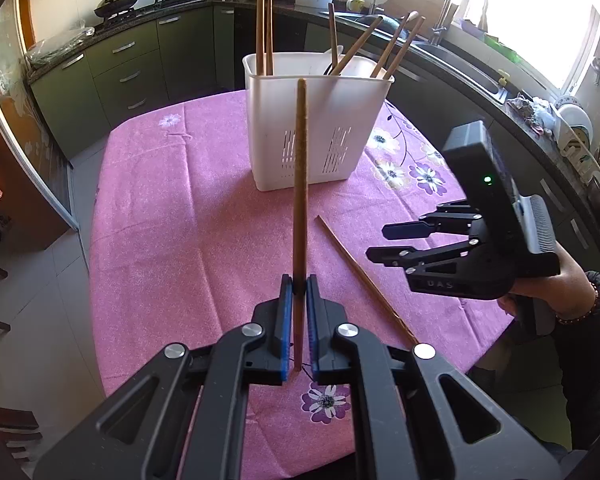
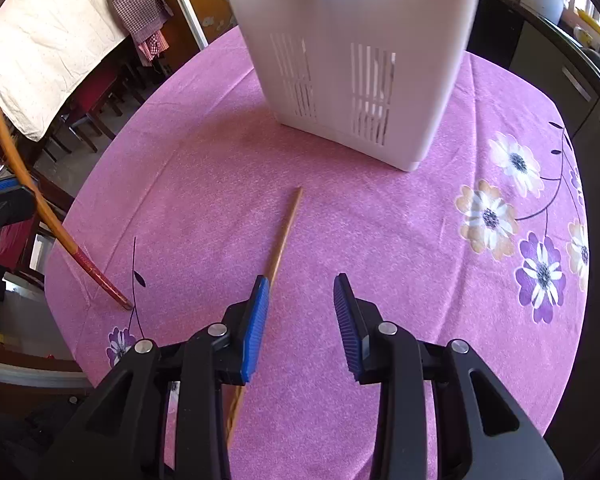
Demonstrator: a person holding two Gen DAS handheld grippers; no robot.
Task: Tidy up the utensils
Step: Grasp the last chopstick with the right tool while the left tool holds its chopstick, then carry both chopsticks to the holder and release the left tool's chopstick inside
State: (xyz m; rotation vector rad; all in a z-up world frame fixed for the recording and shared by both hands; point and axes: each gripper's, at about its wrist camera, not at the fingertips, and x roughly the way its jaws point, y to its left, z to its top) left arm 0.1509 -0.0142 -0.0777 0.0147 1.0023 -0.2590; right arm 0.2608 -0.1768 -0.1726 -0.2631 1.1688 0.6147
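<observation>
While upright, slim wooden chopstick (image 1: 300,184)

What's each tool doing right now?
Left tool: shut on a long brown wooden chopstick.
Right tool: open, empty, above a second wooden chopstick.

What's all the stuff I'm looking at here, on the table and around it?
utensil holder: one, white plastic with slotted sides, standing on the far part of the table.
chopsticks in the holder: about six, brown wood, leaning out of its top.
held chopstick: one, brown, clamped upright in the left gripper.
loose chopstick: one, brown, lying flat on the cloth by the right gripper's left jaw.
tablecloth: one, pink with flower prints, covering the table.
kitchen cabinets: dark green, along the back wall.
wok: one, black, on the stove.
left gripper: black, blue pads, shut.
right gripper: black, blue pads, open, nothing held.
hand: one, gripping the right gripper's handle.
</observation>
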